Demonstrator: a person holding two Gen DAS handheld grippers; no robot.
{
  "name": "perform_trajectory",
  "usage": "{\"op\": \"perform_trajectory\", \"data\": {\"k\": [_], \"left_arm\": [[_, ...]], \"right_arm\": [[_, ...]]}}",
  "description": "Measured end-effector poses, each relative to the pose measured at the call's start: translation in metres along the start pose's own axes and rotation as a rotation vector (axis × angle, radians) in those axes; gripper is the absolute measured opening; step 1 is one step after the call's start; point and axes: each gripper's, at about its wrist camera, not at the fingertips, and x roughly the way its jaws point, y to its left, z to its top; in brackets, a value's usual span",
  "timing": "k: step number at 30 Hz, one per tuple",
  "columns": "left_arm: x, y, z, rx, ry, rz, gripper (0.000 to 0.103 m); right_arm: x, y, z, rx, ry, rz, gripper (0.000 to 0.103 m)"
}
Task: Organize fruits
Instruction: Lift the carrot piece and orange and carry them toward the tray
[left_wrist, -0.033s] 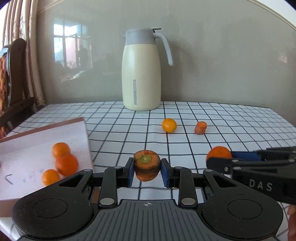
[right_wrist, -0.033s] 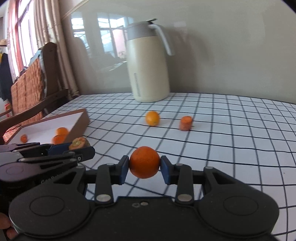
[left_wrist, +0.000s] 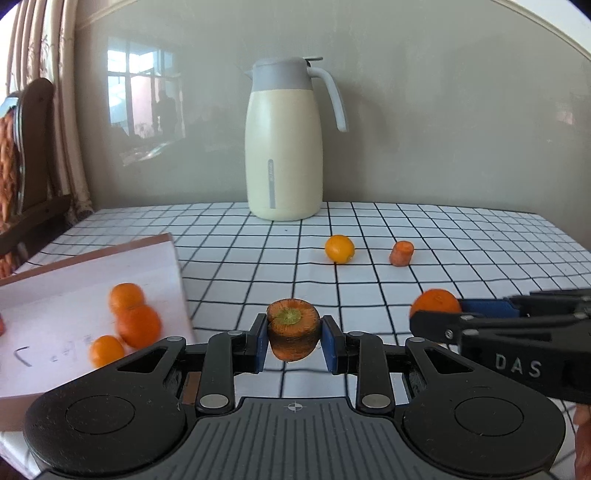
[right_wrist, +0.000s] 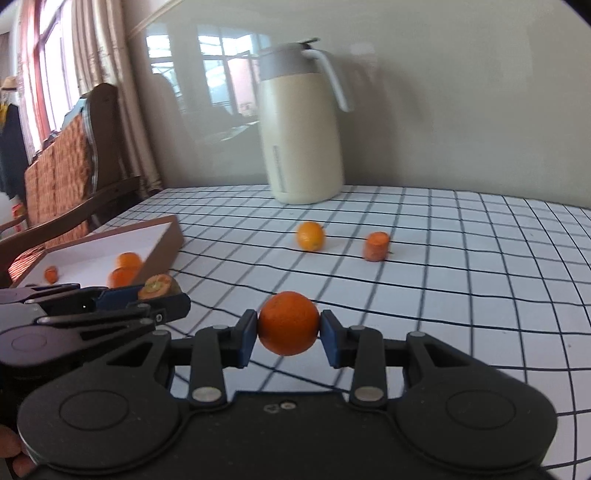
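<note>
My left gripper (left_wrist: 293, 338) is shut on a carrot stub (left_wrist: 293, 330), held above the checked tablecloth just right of the shallow box (left_wrist: 74, 280). The box holds three oranges (left_wrist: 136, 325). My right gripper (right_wrist: 288, 334) is shut on an orange (right_wrist: 288, 323), held above the cloth to the right of the left gripper (right_wrist: 159, 295). The right gripper also shows in the left wrist view (left_wrist: 436, 310). A yellow-orange fruit (left_wrist: 339, 249) and a second carrot piece (left_wrist: 401, 253) lie further back on the cloth.
A cream thermos jug (left_wrist: 284, 147) stands at the back near the wall. A wooden chair (right_wrist: 66, 177) is at the table's left side. The box in the right wrist view (right_wrist: 147, 240) also holds a small carrot piece (right_wrist: 51, 274).
</note>
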Motion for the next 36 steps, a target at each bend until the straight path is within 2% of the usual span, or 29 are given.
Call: {"op": "perform_trajectory", "data": {"k": [11, 20, 28, 36], "left_arm": [[-0.041, 0.042, -0.001, -0.05, -0.054, 0.057, 0.03], [-0.059, 0.087, -0.004, -0.116, -0.086, 0.126, 0.03], [-0.068, 0.124, -0.004, -0.184, -0.123, 0.199, 0.03], [-0.067, 0.156, -0.009, -0.236, -0.122, 0.274, 0.03]], "right_arm": [[-0.004, 0.048, 0.014, -0.047, -0.044, 0.107, 0.028], [0.004, 0.085, 0.024, -0.079, -0.089, 0.17, 0.028], [0.013, 0.113, 0.028, -0.107, -0.142, 0.188, 0.029], [0.027, 0.132, 0.038, -0.086, -0.179, 0.199, 0.029]]}}
